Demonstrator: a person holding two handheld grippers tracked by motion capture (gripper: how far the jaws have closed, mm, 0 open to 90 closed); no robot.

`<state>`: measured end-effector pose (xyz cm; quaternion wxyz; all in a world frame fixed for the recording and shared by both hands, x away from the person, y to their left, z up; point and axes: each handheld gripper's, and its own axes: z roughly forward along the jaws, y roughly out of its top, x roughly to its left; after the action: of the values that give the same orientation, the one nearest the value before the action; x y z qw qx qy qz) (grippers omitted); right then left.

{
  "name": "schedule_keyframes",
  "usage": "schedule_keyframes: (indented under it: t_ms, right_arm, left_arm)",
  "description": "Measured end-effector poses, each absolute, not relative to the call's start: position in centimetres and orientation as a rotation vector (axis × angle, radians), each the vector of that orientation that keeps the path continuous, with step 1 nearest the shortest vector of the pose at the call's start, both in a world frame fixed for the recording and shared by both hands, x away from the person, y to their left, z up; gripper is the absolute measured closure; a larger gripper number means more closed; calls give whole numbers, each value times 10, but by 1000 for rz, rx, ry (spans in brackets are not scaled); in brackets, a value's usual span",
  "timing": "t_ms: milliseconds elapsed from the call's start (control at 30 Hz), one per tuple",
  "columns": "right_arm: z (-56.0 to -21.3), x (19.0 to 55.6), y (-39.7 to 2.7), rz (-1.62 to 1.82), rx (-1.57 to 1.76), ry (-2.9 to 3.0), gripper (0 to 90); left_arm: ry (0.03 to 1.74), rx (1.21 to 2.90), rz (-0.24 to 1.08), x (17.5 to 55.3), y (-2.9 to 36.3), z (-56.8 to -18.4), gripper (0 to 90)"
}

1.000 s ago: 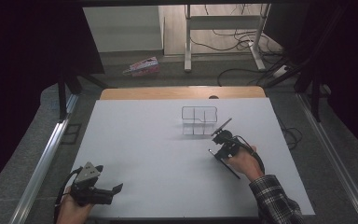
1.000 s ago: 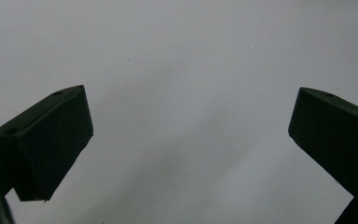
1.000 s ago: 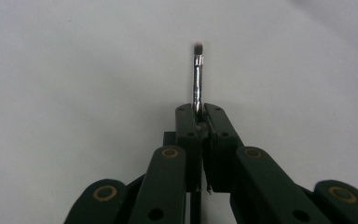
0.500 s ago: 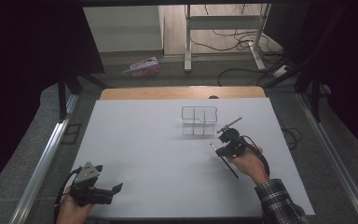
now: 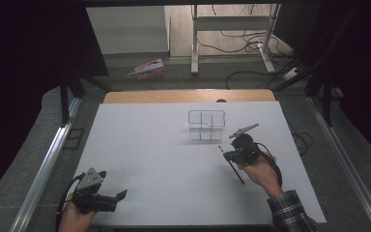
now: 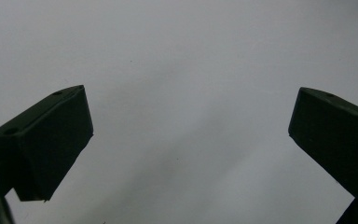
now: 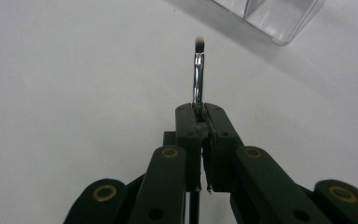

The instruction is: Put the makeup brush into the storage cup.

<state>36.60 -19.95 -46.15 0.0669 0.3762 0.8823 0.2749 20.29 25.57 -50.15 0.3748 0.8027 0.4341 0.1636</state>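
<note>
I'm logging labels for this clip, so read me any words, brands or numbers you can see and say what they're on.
No text can be read.
Pink printed packet on the floor beyond the table: print too small and blurred.
Brush, clear organizer, white table: no lettering visible.

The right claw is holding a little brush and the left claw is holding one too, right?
Not quite. The right claw does hold the brush, but the left claw is open with nothing in it, as the left gripper view shows.
</note>
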Motion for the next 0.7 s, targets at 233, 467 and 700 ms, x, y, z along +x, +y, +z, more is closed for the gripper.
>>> schedule_keyframes:
  t_ms: [233, 467, 700]
  right_arm:
    - [-458, 361, -200, 857, 1103, 2627, 851]
    - [-450, 355, -201, 921, 1075, 2578, 850]
    - [-442, 351, -206, 992, 1054, 2550, 850]
  left_arm:
    - [1108, 2055, 416, 203, 255, -502, 2]
    - [1109, 2054, 416, 203, 255, -502, 2]
    - [1109, 2053, 417, 203, 256, -502, 2]
